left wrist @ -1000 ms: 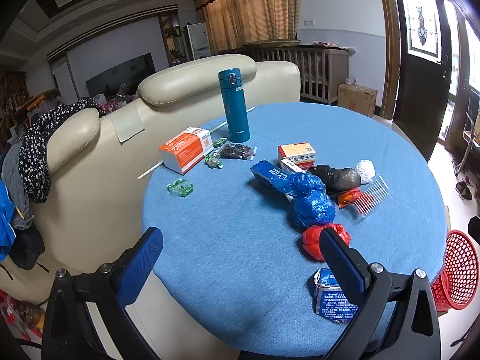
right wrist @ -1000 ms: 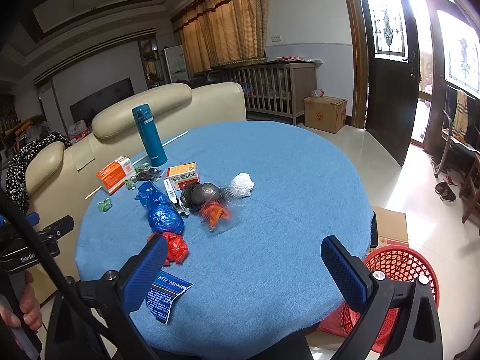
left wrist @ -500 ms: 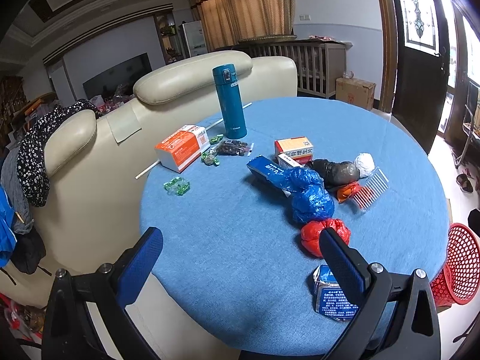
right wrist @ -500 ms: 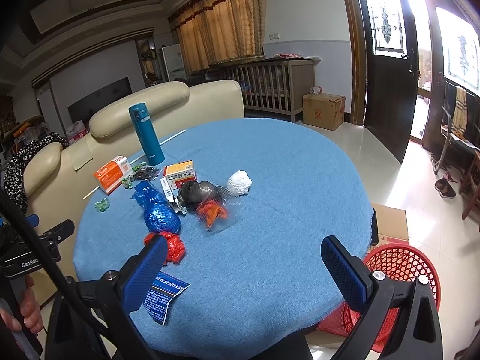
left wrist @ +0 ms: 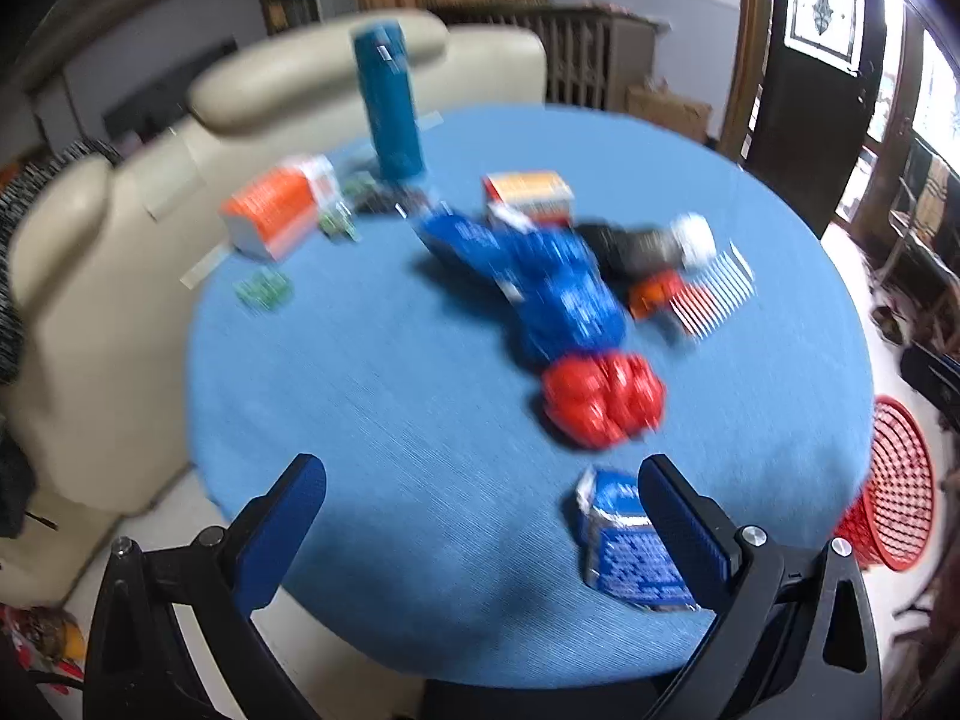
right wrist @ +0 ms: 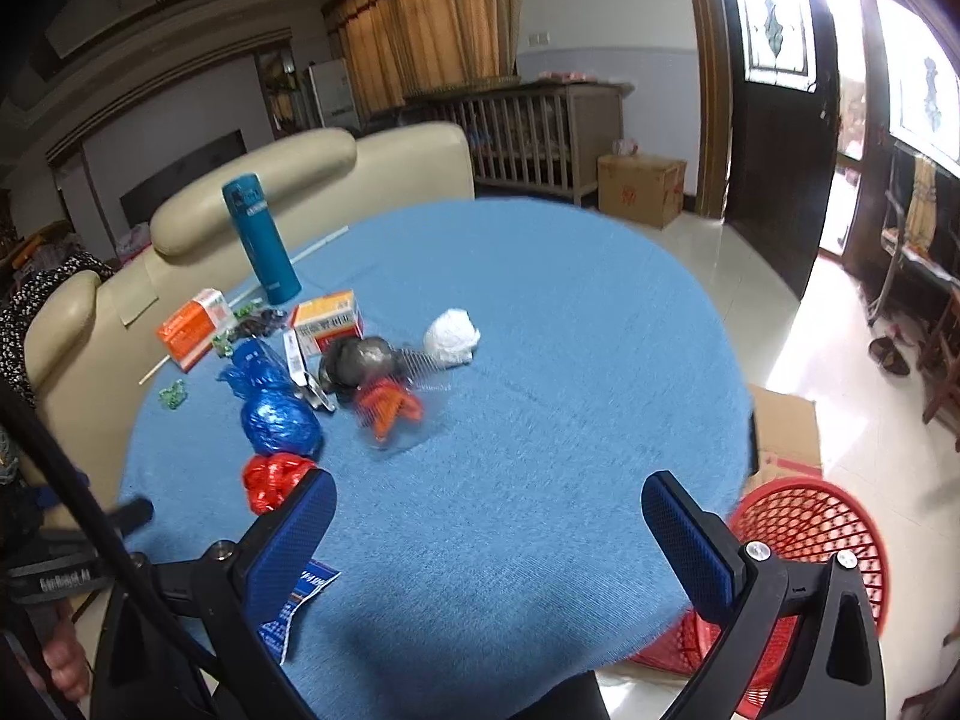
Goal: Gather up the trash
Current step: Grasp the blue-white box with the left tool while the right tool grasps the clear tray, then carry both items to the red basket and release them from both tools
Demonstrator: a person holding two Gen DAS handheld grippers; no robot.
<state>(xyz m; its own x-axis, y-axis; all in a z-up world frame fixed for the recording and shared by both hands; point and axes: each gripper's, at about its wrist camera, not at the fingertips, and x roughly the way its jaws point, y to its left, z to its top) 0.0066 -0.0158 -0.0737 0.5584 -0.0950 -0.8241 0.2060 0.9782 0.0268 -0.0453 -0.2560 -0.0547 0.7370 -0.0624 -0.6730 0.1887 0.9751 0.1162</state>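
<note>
Trash lies on a round blue table (left wrist: pixel 384 396): a crumpled red bag (left wrist: pixel 603 399), a blue bag (left wrist: pixel 558 294), a black bag (left wrist: pixel 630 243), a white wad (left wrist: pixel 696 237), an orange scrap (left wrist: pixel 654 294) and a flat blue wrapper (left wrist: pixel 630 546). My left gripper (left wrist: pixel 480 516) is open and empty above the near edge, its right finger beside the blue wrapper. My right gripper (right wrist: pixel 486 534) is open and empty over the table front. It sees the red bag (right wrist: pixel 273 480), blue bag (right wrist: pixel 276 417), black bag (right wrist: pixel 360 360), white wad (right wrist: pixel 451 337). A red basket (right wrist: pixel 804 540) stands on the floor at the right.
A teal flask (left wrist: pixel 387 102), an orange box (left wrist: pixel 276 210) and an orange-white box (left wrist: pixel 528 192) stand at the table's far side. Green candy wrappers (left wrist: pixel 264 291) lie at the left. A cream sofa (left wrist: pixel 90 276) borders the table. A cardboard box (right wrist: pixel 783 432) sits by the basket.
Both grippers have moved forward and lower toward the table; the trash looms larger. The left view is motion-blurred. Both stay open.
</note>
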